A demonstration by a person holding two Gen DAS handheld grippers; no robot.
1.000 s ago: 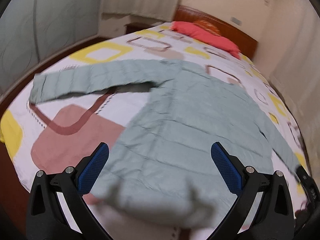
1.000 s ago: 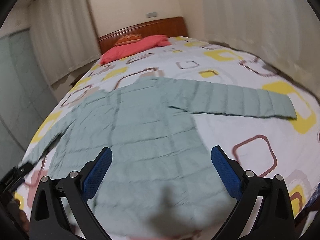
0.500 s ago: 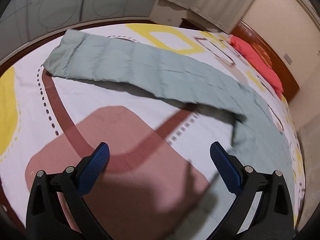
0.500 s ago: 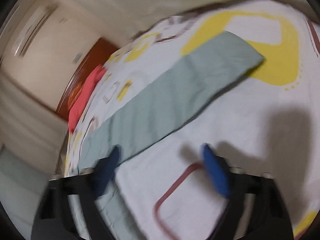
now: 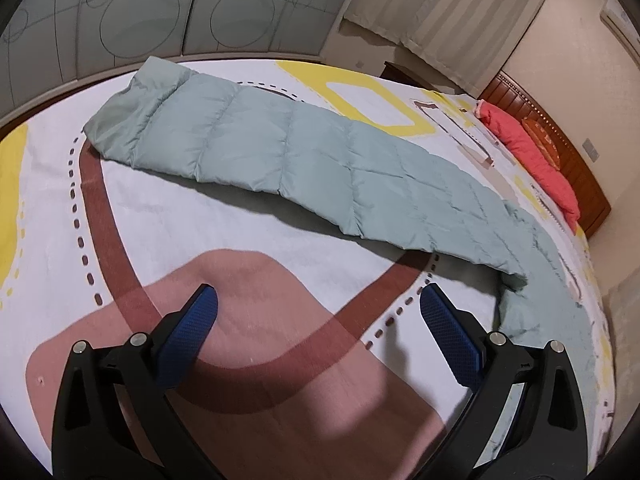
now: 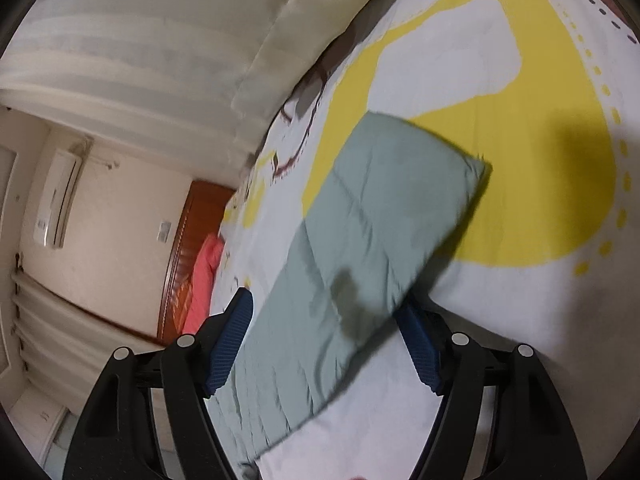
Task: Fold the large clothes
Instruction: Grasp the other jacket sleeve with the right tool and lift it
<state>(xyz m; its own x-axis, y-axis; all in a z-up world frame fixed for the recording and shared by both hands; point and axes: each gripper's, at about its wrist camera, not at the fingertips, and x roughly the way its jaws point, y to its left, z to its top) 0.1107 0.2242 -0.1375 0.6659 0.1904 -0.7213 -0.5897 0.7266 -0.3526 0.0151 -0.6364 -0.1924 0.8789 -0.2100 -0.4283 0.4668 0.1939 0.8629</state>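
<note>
Bed (image 5: pixel 168 216) under and ahead of left claw, white cover with big yellow (image 5: pixel 372 104) and brown-pink (image 5: pixel 248 292) rounded shapes, dashed outlines. Red pillow (image 5: pixel 532 156) far ahead-right of claw, against wooden headboard (image 5: pixel 560 148). Orange patterned cushion (image 5: pixel 542 140) squeezed between those two. Frosted panels with circle pattern (image 5: pixel 140 12) straight ahead past bed edge, pale curtains (image 5: pixel 440 12) further right. Right view tilted, bit blurry: wall AC unit (image 6: pixel 58 196) far left of claw, curtains (image 6: pixel 160 40) up top, same headboard (image 6: pixel 188 256) just left of claw.
</note>
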